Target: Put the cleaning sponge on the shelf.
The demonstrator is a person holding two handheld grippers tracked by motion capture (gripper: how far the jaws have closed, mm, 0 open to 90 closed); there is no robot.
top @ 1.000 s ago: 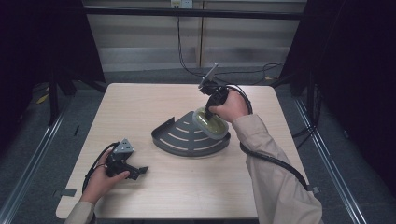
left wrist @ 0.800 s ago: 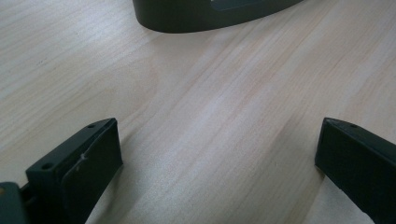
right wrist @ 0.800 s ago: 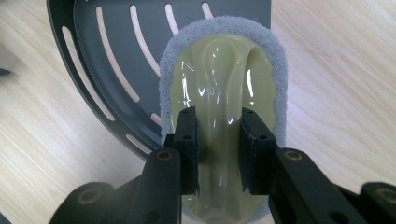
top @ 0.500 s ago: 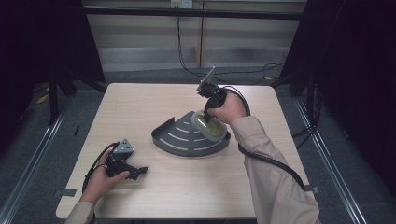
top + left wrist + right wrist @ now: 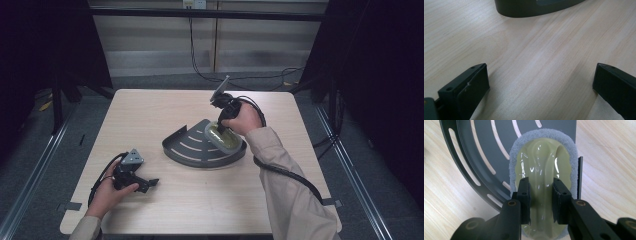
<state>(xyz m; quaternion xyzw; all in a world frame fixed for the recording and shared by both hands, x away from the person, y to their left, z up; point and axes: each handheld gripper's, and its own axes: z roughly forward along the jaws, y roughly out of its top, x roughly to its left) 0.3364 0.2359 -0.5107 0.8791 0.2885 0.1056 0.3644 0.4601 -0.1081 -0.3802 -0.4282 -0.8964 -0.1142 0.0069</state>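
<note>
In the high view I have the right gripper just right of the frame's centre, tipped down over the dark quarter-round rack that sits in the middle of the pale wooden worktop. Its jaws are pinching the raised ridge of a scrubber, a pale yellow-green glossy handle on a grey fibre pad, which lies on the right part of the rack.

From the right gripper view I see the right gripper from behind: the two black jaws rise from the bottom centre and clamp the ridge of the scrubber from either side, pads pressed on the plastic. The grey pad rests flat on the slotted floor of the rack, close against the rack's straight wall at the right of the frame. The curved rim of the rack sweeps down the left side, with bare worktop beyond it.

My left gripper lies low at the lower left of the high view, resting on the worktop, well apart from the rack. In the left gripper view its jaws stand spread wide with nothing between them but wood grain, and the rack's curved wall shows at the top edge.
</note>
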